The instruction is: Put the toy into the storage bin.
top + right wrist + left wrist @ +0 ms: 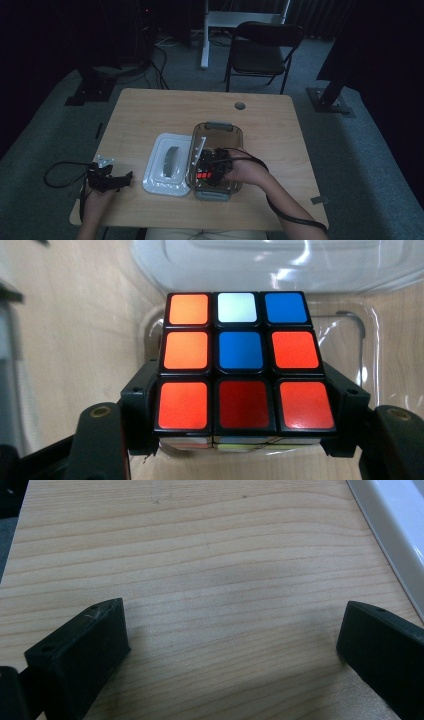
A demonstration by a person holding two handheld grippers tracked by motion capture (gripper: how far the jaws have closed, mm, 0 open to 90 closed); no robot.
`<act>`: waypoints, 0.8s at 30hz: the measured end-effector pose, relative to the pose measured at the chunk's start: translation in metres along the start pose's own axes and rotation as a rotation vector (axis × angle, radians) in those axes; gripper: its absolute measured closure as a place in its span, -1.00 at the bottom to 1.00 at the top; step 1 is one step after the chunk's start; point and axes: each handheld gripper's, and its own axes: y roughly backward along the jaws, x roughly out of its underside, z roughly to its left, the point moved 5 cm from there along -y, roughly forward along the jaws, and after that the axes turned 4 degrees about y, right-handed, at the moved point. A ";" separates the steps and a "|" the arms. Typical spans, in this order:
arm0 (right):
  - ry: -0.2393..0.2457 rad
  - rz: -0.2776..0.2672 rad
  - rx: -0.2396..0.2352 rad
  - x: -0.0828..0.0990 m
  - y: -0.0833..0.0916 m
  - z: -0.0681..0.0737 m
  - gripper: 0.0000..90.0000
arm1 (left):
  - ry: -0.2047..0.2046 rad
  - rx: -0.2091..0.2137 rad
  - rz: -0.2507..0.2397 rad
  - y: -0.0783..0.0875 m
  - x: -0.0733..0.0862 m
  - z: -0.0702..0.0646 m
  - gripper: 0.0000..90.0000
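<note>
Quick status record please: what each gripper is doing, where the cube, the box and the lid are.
right gripper: shut on the puzzle cube, jaws on its two sides
cube location: inside the clear plastic box
cube face toward the right gripper's camera: orange, white, blue, red squares
left gripper: open, nothing between the jaws, over bare table
white lid: flat on the table, right beside the box on its left
chair: beyond the table's far edge
</note>
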 end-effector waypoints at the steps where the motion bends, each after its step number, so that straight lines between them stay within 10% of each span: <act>1: 0.003 0.002 -0.006 -0.001 0.000 0.000 -0.25 | -0.001 0.000 0.000 0.000 0.000 0.000 -0.99; 24: 0.071 0.145 -0.077 -0.021 -0.030 0.004 -0.26 | -0.003 0.002 0.000 0.000 0.000 0.000 -0.99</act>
